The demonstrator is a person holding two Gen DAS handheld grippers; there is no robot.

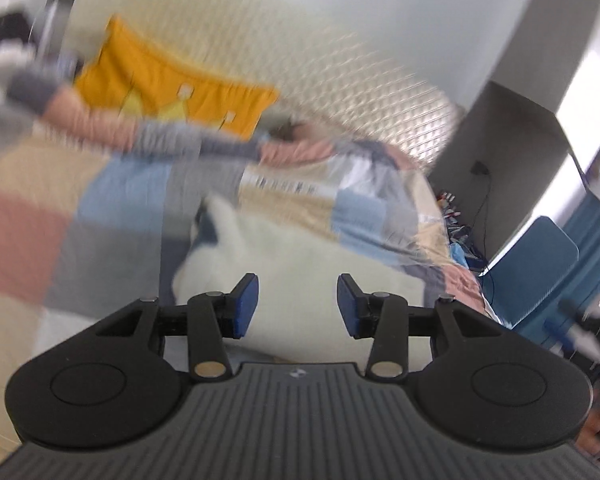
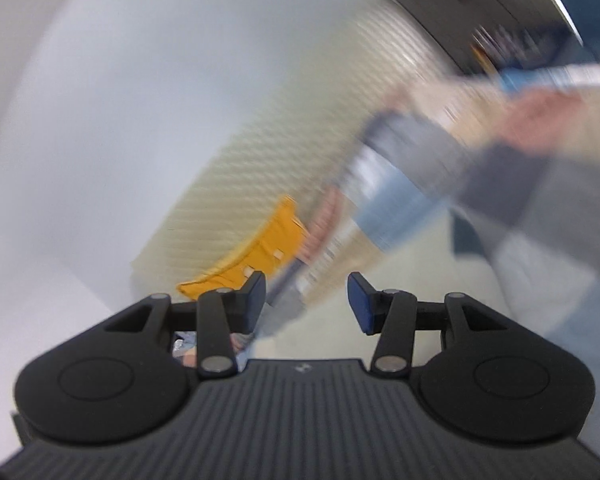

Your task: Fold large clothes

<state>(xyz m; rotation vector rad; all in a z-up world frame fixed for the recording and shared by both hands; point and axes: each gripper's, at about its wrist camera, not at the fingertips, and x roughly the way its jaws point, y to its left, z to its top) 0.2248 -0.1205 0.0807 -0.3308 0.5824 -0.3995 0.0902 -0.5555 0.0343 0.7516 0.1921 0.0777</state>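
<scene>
While blur leaves no writing readable, the left gripper [image 1: 297, 304] and right gripper [image 2: 307, 302] stand apart, empty; only the left view shows the white garment [image 1: 284, 248] on the patchwork bedspread [image 1: 112, 200].

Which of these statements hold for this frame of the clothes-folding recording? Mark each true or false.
1. The left gripper has a gap between its pads with nothing in it. True.
2. The right gripper is clamped on a piece of fabric. False: its jaws stand apart and no fabric lies between them.
3. A yellow-orange pillow leans against the quilted headboard. True.
4. The white garment hangs on the blue chair. False: it lies on the patchwork bedcover, ahead of the left gripper.
5. The bedcover is plain white. False: it has pink, blue, grey and beige patches.
</scene>
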